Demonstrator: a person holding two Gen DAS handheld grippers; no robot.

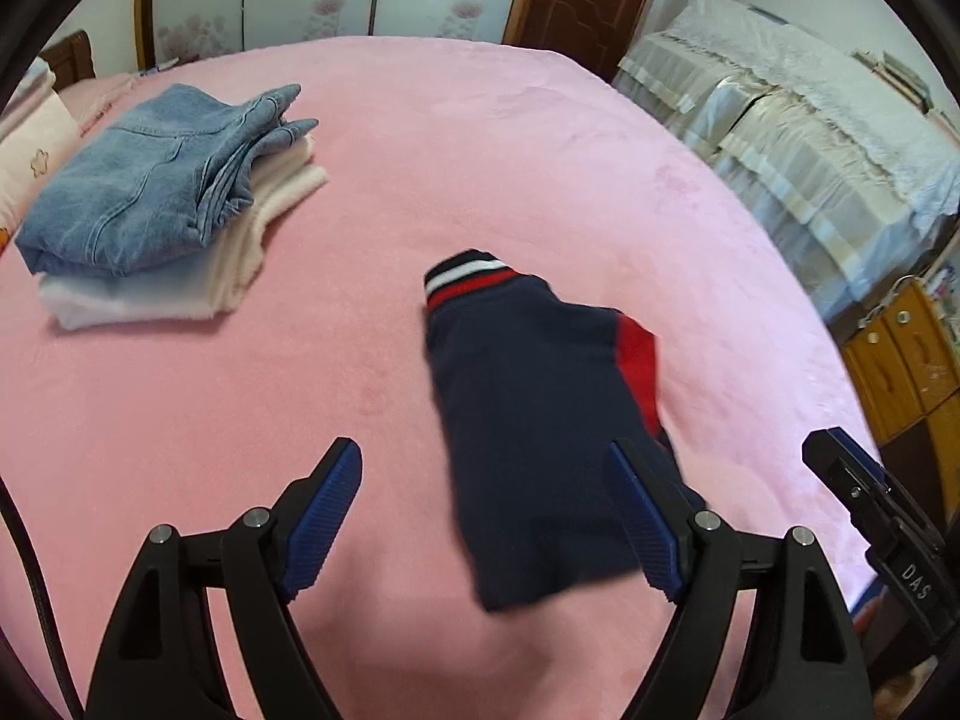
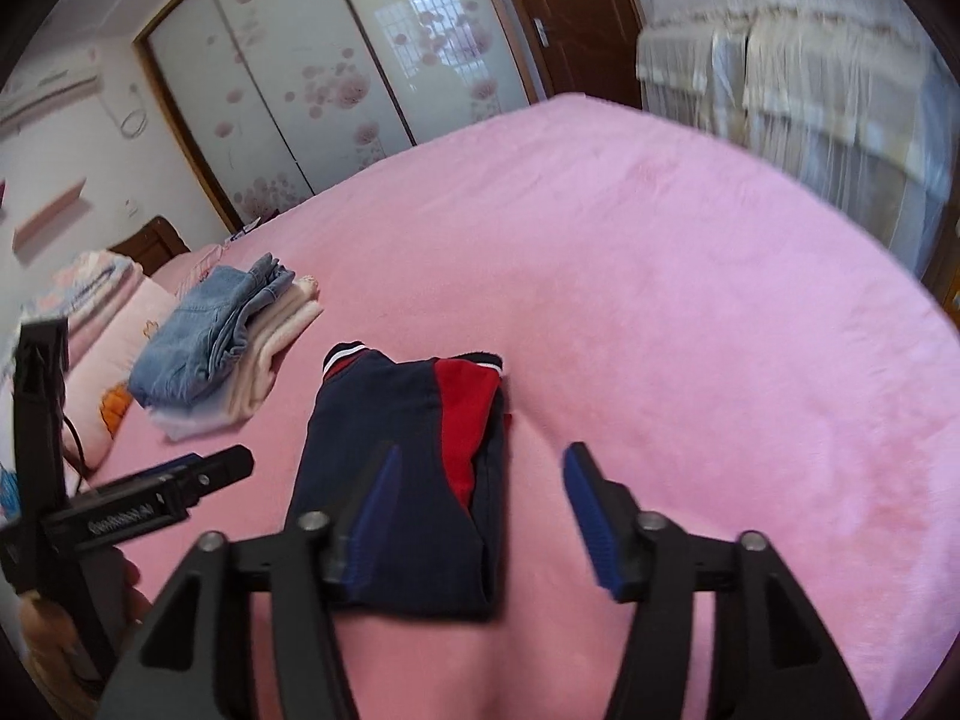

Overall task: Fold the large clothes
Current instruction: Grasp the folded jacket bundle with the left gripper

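A folded navy and red garment point(image 1: 534, 420) with a striped cuff lies on the pink bed point(image 1: 480, 150); it also shows in the right wrist view point(image 2: 408, 456). My left gripper point(image 1: 486, 468) is open and empty, just above the garment's near end. My right gripper point(image 2: 480, 468) is open and empty, with its left finger over the garment's near part. The right gripper shows at the right edge of the left wrist view point(image 1: 864, 492). The left gripper shows at the left of the right wrist view point(image 2: 156, 492).
A stack of folded blue jeans point(image 1: 156, 180) on white folded clothes point(image 1: 240, 252) sits at the bed's far left, also seen in the right wrist view point(image 2: 210, 336). Pillows point(image 2: 120, 360) lie beyond. A covered sofa point(image 1: 810, 138) and a wooden cabinet point(image 1: 900, 354) stand right of the bed.
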